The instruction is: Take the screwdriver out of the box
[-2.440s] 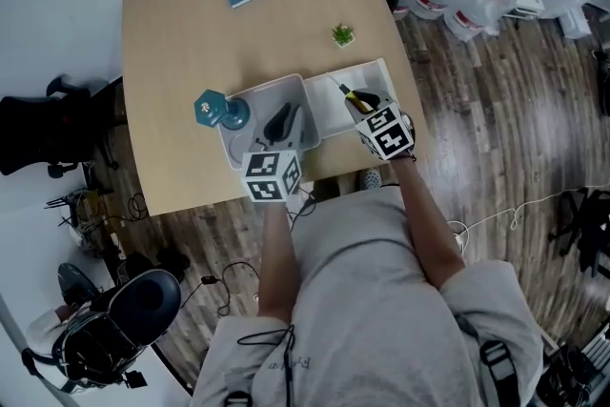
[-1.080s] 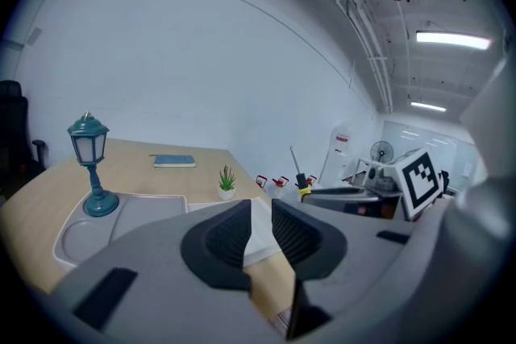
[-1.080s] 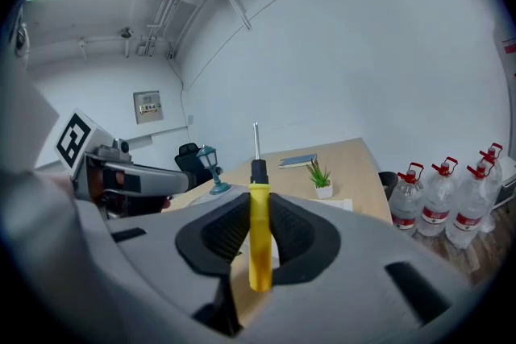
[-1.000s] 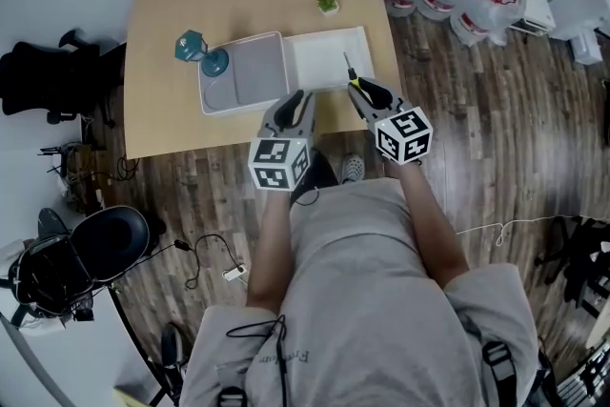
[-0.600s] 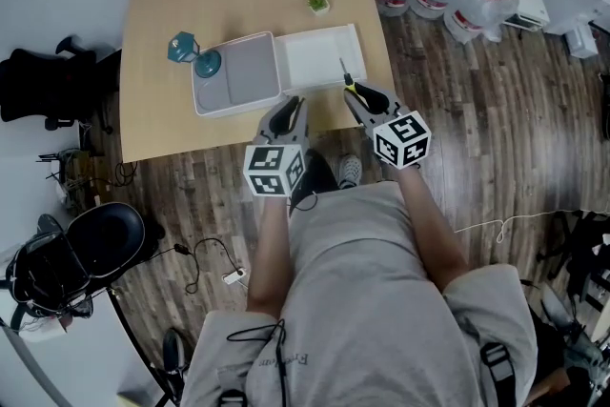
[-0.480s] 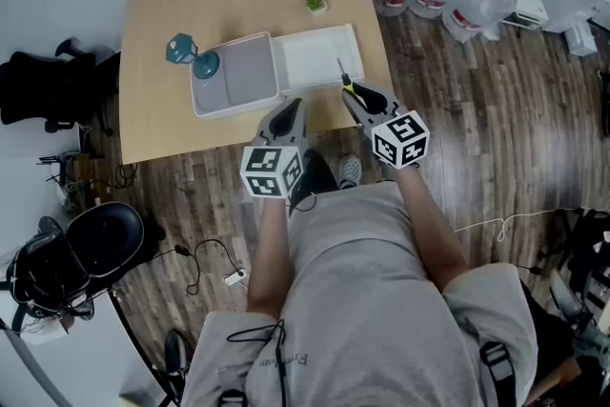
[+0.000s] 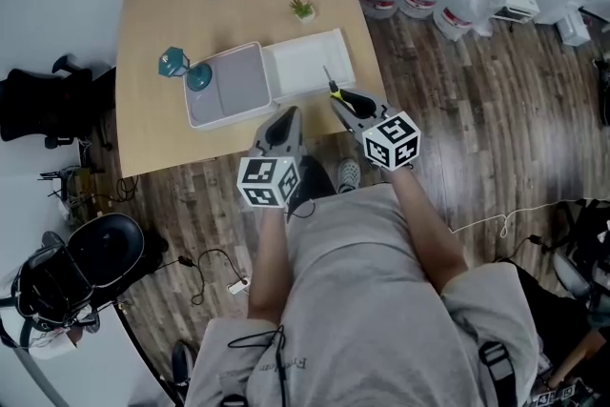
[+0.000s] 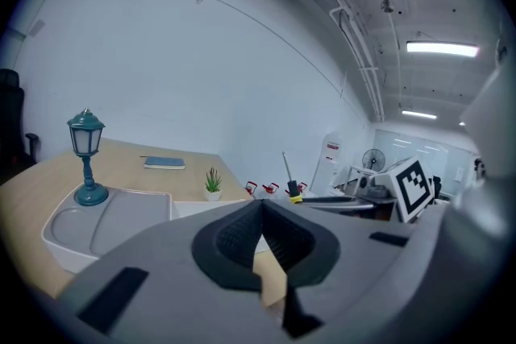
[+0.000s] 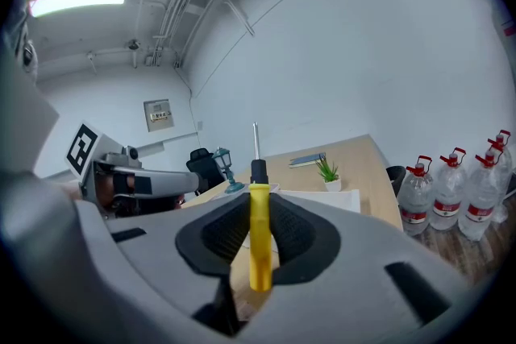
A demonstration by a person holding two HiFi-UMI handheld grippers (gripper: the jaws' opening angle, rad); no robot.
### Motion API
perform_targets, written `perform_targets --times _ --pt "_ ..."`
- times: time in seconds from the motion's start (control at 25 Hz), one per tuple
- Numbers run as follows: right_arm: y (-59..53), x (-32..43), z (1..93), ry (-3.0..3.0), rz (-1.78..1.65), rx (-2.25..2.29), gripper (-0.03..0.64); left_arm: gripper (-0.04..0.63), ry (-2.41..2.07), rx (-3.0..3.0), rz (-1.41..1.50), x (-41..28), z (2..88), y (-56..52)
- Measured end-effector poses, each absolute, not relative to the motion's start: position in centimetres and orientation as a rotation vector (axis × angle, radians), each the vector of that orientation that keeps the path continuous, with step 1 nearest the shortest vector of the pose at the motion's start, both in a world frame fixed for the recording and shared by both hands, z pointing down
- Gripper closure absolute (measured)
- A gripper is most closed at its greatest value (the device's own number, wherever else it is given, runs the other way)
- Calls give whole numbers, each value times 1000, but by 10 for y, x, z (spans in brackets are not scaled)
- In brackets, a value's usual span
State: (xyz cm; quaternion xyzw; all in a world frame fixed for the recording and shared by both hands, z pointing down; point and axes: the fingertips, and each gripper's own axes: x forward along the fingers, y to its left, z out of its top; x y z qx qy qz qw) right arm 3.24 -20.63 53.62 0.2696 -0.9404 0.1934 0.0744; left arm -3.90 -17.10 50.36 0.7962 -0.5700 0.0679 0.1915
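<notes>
The right hand-held gripper (image 7: 345, 102), clamped on the yellow-handled screwdriver (image 9: 259, 246), had drawn back from the open box (image 7: 315, 41) to the table's (image 7: 191, 5) near edge — tool out, task all but done — while the left hand-held gripper (image 7: 286, 116) hung closed, empty.

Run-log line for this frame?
right claw: shut on screwdriver, shaft pointing away | left claw: shut, empty | box: nothing visible inside | step: screwdriver out of box
</notes>
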Motion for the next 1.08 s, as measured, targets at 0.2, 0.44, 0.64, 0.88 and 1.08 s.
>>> perform_targets --times 0.2,0.44,0.64,0.88,1.08 --pt "-202 19 527 -2883 597 734 541 591 -1632 2233 160 -48 499 -170" --pt "-204 18 523 -2902 591 739 541 591 -1623 2241 162 -49 498 -174" --pt "-205 19 521 -2905 578 740 541 591 -1595 2265 167 -43 498 -175" --pt "-202 19 519 -2913 566 723 541 589 -1581 2285 183 -37 495 -177" --pt "-206 19 515 -2922 556 721 541 589 -1588 2292 184 -37 492 -182"
